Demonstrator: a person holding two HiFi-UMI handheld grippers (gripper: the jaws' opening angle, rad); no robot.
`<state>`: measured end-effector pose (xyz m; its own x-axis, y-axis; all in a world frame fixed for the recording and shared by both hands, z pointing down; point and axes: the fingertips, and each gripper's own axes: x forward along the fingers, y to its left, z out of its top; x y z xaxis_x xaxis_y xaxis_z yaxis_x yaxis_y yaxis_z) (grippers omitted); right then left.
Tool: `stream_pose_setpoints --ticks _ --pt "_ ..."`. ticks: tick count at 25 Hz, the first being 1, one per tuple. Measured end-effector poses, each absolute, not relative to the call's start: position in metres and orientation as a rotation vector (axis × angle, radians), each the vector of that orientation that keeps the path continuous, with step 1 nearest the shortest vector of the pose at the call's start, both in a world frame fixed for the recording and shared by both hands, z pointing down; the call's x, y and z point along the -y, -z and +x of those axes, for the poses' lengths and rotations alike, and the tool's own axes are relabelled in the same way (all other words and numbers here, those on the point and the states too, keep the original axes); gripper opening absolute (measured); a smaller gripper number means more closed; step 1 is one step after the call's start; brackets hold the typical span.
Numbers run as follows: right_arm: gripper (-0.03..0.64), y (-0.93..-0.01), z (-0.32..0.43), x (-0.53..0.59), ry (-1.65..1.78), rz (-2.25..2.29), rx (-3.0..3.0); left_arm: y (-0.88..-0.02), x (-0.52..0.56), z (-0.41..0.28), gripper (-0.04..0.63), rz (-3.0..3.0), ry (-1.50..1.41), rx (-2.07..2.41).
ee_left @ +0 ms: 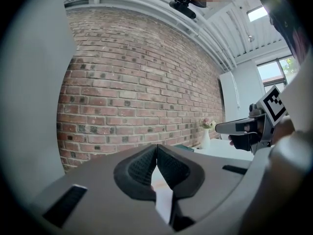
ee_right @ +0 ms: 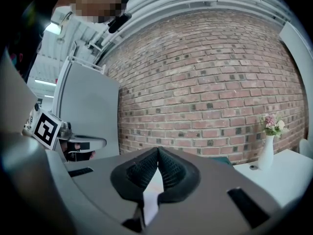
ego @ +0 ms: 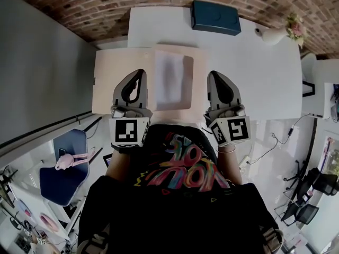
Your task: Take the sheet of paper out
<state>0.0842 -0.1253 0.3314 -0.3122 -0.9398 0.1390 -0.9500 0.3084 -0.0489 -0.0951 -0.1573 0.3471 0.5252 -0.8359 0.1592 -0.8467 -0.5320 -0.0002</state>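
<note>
A white sheet of paper lies on a tan folder or board at the table's near edge. My left gripper hovers over the folder just left of the sheet, and my right gripper hovers at its right edge. In the left gripper view the left gripper is shut, its dark ribbed pads meeting at the tips with nothing between them. The right gripper is likewise shut and empty. Each gripper shows in the other's view: the right gripper and the left gripper.
The white table runs back to a brick wall. A dark blue box sits at its far edge, and a white vase with flowers at the far right. A blue chair stands at lower left, and cables hang at the right.
</note>
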Motion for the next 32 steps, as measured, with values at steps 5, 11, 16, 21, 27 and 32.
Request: stream_pose_setpoints --ticks 5,11,16,21,27,32 --pt "0.018 -0.335 0.084 0.118 -0.194 1.773 2.469 -0.350 0.154 -0.097 0.025 2.658 -0.212 1.481" --pt "0.018 -0.339 0.080 0.119 -0.195 1.743 2.476 -0.353 0.154 -0.096 0.029 2.668 -0.215 1.459" --pt "0.018 -0.340 0.080 0.121 -0.207 1.726 2.481 -0.366 0.155 -0.087 0.154 2.649 -0.268 1.364" --pt "0.018 -0.345 0.083 0.122 -0.227 1.713 2.481 -0.381 0.158 -0.082 0.179 2.602 -0.268 1.293" --pt "0.018 -0.353 0.085 0.124 -0.235 1.691 2.472 -0.404 0.166 -0.077 0.181 2.529 -0.250 1.206" --pt "0.018 -0.363 0.087 0.126 -0.281 1.694 2.461 -0.424 0.172 -0.071 0.182 2.493 -0.269 1.146"
